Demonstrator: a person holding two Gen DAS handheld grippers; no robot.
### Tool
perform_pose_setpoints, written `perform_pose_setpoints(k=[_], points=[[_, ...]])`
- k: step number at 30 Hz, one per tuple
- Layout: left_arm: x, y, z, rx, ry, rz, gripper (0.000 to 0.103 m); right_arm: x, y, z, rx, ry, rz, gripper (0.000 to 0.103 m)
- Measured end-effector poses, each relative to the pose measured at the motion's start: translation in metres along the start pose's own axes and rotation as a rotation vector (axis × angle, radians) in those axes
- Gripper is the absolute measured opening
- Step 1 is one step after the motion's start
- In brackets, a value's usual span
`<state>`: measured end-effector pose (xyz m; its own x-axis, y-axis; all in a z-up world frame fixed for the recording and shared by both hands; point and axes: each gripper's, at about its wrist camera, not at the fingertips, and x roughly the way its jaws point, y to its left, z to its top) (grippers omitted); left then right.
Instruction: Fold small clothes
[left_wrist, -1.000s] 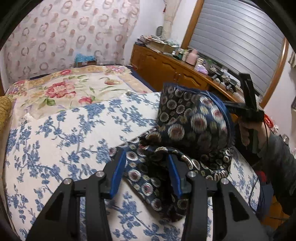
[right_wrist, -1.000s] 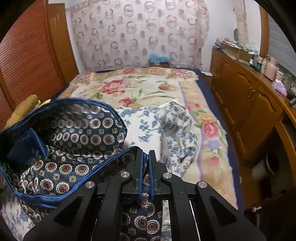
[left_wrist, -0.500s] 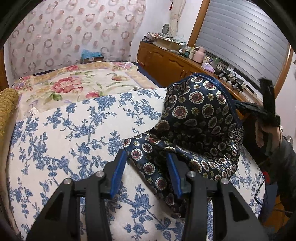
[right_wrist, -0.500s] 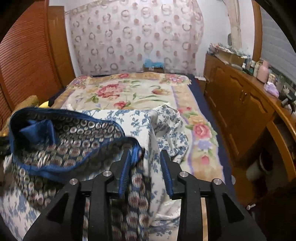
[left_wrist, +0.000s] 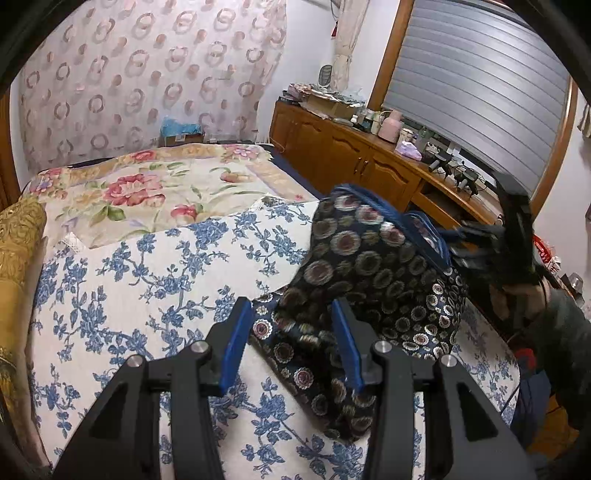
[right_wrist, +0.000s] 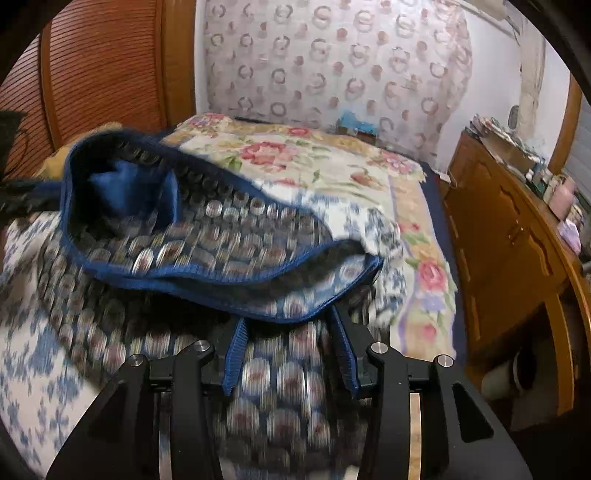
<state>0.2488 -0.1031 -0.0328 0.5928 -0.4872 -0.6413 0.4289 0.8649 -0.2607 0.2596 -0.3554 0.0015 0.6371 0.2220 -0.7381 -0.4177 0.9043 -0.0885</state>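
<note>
**A:** A bedroom, mid-fold: the dark patterned garment (left_wrist: 373, 280) sits heaped on the blue-flowered sheet (left_wrist: 122, 295) that covers the near part of the bed (left_wrist: 147, 184). What could spoil the fold from here?

**B:** Neither tool has hold of it. The left hand-held gripper (left_wrist: 291, 343) stands with its blue pads wide apart, the cloth's near edge lying loose between them. The right hand-held gripper (right_wrist: 288, 350) is spread wide too, and the blue-trimmed waistband (right_wrist: 229, 291) droops across it, apparently resting rather than pinched.

**A:** So the heap could slump?

**B:** That is my reading. The upper part stands puffed up and open like a pouch; unsupported, it may fall crooked and lose any crease. The right view is smeared with motion, so a quick sweep could also drag the cloth toward the bed's right edge, near which it already lies.

**A:** Anything else at risk?

**B:** The sheet beneath is loose and bunched beside the garment; a low pinch might catch both layers.

**A:** And the garment itself?

**B:** Navy, printed with round medallions in red and cream, edged in a brighter blue band, with a plain blue panel (right_wrist: 122, 192) showing inside the opening. Soft, thin, crumpled, not lying flat.
</note>
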Motion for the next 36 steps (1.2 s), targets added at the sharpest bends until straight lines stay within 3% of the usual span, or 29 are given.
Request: perform_pose_setpoints(k=[3,6,9,10,13,17,27,30,34,36], points=[[0.006,0.0,0.001,-0.006,0.011,0.007,0.044,0.01,-0.014,0.023,0.056,-0.036,-0.027,0.043],[0.016,0.003,0.002,-0.017,0.029,0.016,0.044,0.012,-0.029,0.038,0.089,-0.064,-0.108,0.043],[0.025,0.008,0.0,-0.033,0.057,0.041,0.044,0.012,-0.045,0.036,0.139,-0.037,-0.132,0.043],[0.028,0.01,-0.001,-0.04,0.068,0.053,0.044,0.011,-0.046,0.034,0.142,-0.029,-0.131,0.046],[0.038,0.014,-0.007,-0.058,0.111,0.08,0.044,0.004,-0.051,0.018,0.162,-0.007,-0.098,0.071],[0.048,0.015,-0.016,-0.075,0.153,0.09,0.044,0.003,-0.049,-0.005,0.169,0.06,-0.042,0.074],[0.058,0.008,-0.019,-0.109,0.159,0.019,0.044,0.016,-0.041,-0.035,0.228,0.13,0.125,0.074],[0.059,0.008,-0.017,-0.119,0.157,-0.008,0.043,0.017,-0.03,-0.036,0.189,0.13,0.13,0.063],[0.062,0.009,-0.014,-0.141,0.157,-0.05,0.026,0.017,-0.022,-0.037,0.168,0.135,0.118,0.055],[0.065,0.009,-0.014,-0.148,0.161,-0.071,0.014,0.016,-0.021,-0.037,0.168,0.134,0.138,0.044]])
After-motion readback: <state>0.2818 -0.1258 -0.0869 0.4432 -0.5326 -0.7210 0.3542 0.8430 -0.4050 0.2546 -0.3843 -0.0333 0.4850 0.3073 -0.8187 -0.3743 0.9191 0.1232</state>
